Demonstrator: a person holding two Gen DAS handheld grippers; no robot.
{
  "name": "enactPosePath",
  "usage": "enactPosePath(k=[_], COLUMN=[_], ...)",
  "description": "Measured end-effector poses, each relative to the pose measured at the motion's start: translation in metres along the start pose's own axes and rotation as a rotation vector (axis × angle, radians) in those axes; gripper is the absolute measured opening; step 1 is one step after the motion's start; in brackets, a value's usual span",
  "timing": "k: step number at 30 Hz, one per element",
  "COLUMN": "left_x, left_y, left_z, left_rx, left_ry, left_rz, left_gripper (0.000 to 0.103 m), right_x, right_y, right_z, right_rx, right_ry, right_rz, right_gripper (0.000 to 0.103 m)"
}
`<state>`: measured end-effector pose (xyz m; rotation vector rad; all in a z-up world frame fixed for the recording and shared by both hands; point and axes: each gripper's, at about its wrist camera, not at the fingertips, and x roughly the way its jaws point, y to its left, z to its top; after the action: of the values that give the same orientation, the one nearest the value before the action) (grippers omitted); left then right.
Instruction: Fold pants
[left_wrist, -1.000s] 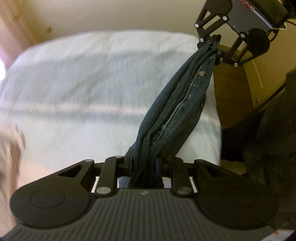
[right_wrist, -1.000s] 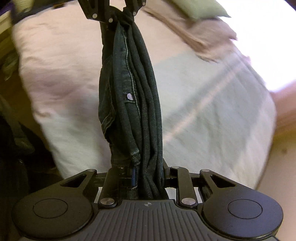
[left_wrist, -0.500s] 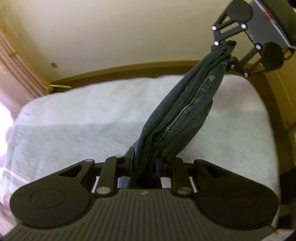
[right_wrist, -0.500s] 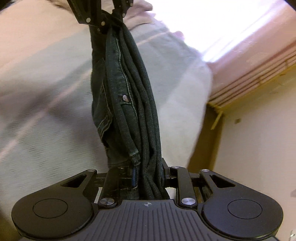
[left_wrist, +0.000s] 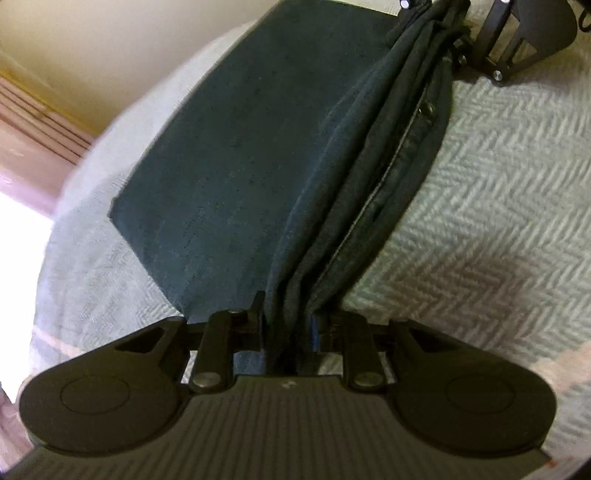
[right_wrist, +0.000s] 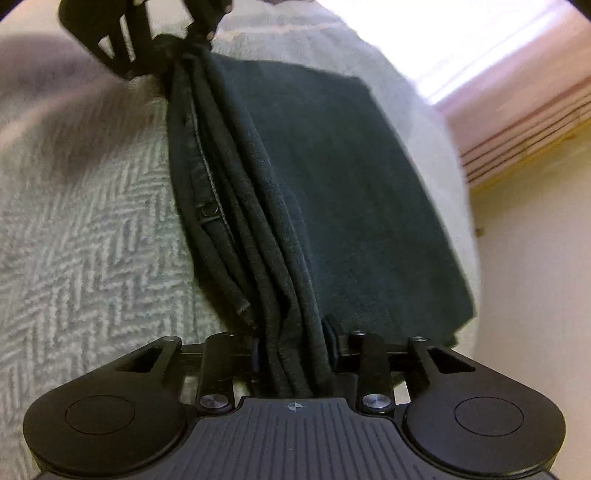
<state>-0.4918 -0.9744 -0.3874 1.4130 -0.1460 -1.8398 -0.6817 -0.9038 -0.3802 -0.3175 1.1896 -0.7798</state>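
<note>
**Holding dark pants across a bed, one gripper at each end**

Looking along my left gripper (left_wrist: 286, 332), I see its two black fingers clenched on a bunched edge of the dark blue-grey pants (left_wrist: 236, 155). The cloth fills the gap between them. From there the gathered edge runs up and to the right, in thick folds, to my right gripper (left_wrist: 448, 22) at the top of the view. A small metal rivet (left_wrist: 428, 108) shows on a seam along that edge. To the left of the folds the rest of the pants spreads out as one flat, smooth panel, lying on the bed (left_wrist: 498, 192). The bed's cover is pale grey-green with a woven herringbone pattern.

From my right gripper's own camera (right_wrist: 293, 350), the same bunched edge passes between its fingers, and the jaws are opening; the cloth still sits between them and seems to touch both sides. The folds run up to the left gripper at the top left, where the fabric is pinched tight. The flat panel lies to the right of the folds here. A cream wall (right_wrist: 535, 258) stands beyond the bed, with a bright window area above it.
</note>
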Motion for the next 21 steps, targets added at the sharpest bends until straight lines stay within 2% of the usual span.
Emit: enactPosePath(k=[2,6,10,13,15,17,21], left_x=[-0.006,-0.013,-0.029,-0.046,-0.061,-0.075,-0.086], left_y=[-0.002,0.013,0.011,0.014,0.015,0.018,0.032], left_z=[-0.002,-0.005,-0.014,-0.026,-0.036,-0.037,-0.028], left_rx=[0.000,-0.029,-0.049,-0.102,-0.153,-0.215,-0.346], left_ry=[-0.027,-0.005,0.020,0.045,0.057,0.039,-0.009], left_rz=[0.030,0.012,-0.005,-0.020,-0.040,-0.051,-0.041], left_gripper=[0.024,0.033,0.034,0.033,0.033,0.033,0.033], right_x=[-0.008,-0.027,-0.050,-0.066,-0.082,-0.102,-0.117], right_y=[0.004,0.002,0.008,0.009,0.000,-0.012,-0.025], right_z=[-0.007,-0.011,-0.014,-0.018,-0.015,-0.014,0.003], right_rx=[-0.011,-0.036,0.003,0.043,0.136,0.269,0.503], right_ry=[-0.010,0.040,0.098,0.146,0.157,0.120,0.032], right_rz=[-0.035,-0.039,-0.027,-0.026,0.019,0.073,0.105], right_gripper=[0.031,0.036,0.039,0.041,0.041,0.041,0.040])
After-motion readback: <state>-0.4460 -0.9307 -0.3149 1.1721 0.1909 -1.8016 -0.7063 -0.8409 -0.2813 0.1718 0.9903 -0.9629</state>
